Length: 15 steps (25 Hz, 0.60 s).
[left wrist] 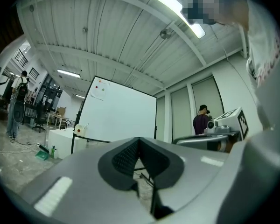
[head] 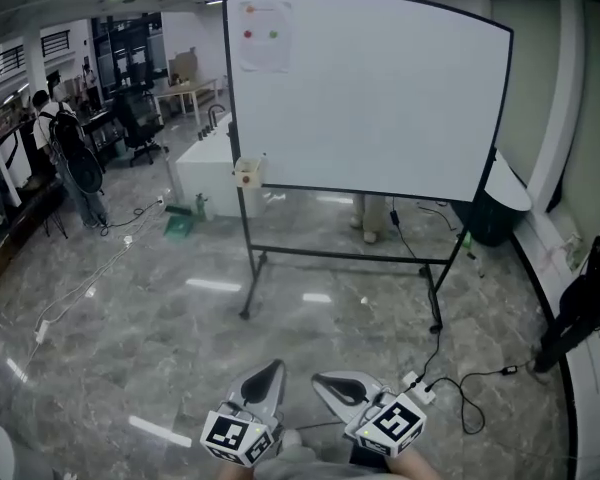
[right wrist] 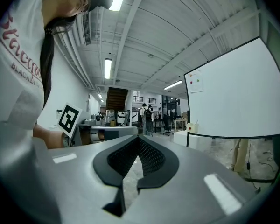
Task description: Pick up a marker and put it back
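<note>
The left gripper [head: 268, 371] and the right gripper [head: 323, 379] are held low and close to the body, side by side and near each other, both pointing forward. Their tips lean slightly toward one another without touching. In the left gripper [left wrist: 139, 142] view the jaws meet with nothing between them. The right gripper [right wrist: 139, 141] is likewise closed and empty. The right hand [head: 416, 465] shows only at the frame's bottom edge.
</note>
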Available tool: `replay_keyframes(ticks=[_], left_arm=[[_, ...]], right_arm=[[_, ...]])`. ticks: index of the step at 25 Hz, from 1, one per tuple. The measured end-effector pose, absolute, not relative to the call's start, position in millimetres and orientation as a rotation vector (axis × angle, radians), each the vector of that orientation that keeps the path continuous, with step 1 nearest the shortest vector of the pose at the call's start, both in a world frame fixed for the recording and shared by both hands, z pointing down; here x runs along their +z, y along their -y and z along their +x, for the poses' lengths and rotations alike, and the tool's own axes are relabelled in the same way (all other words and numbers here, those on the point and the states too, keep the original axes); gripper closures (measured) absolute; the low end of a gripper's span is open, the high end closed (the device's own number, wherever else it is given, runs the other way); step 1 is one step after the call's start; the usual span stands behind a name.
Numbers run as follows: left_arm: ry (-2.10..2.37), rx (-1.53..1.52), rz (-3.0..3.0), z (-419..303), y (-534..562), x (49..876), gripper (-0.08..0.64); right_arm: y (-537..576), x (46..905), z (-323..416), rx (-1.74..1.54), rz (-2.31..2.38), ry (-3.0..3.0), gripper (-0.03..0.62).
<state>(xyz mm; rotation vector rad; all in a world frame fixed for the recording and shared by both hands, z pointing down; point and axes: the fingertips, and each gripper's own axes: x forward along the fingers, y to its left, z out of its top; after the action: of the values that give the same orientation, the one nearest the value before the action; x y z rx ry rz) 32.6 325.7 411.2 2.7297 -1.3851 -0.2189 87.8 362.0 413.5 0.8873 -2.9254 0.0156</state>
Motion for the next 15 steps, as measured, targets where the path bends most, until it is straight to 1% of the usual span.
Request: replay_keyframes(ticks=[8, 15], left_arm=[[1.349, -0.210, 2.755, 10.4, -236.2, 410.7, 0.560], [1.320, -0.225, 2.766, -7.7, -189.0, 405.6, 0.560]], right_arm=[[-264.9, 410.0, 63.4, -0.003, 0.926, 2.923, 0.591], [-206.3, 400.6, 46.4, -0.005, 0.959, 2.917, 0.591]])
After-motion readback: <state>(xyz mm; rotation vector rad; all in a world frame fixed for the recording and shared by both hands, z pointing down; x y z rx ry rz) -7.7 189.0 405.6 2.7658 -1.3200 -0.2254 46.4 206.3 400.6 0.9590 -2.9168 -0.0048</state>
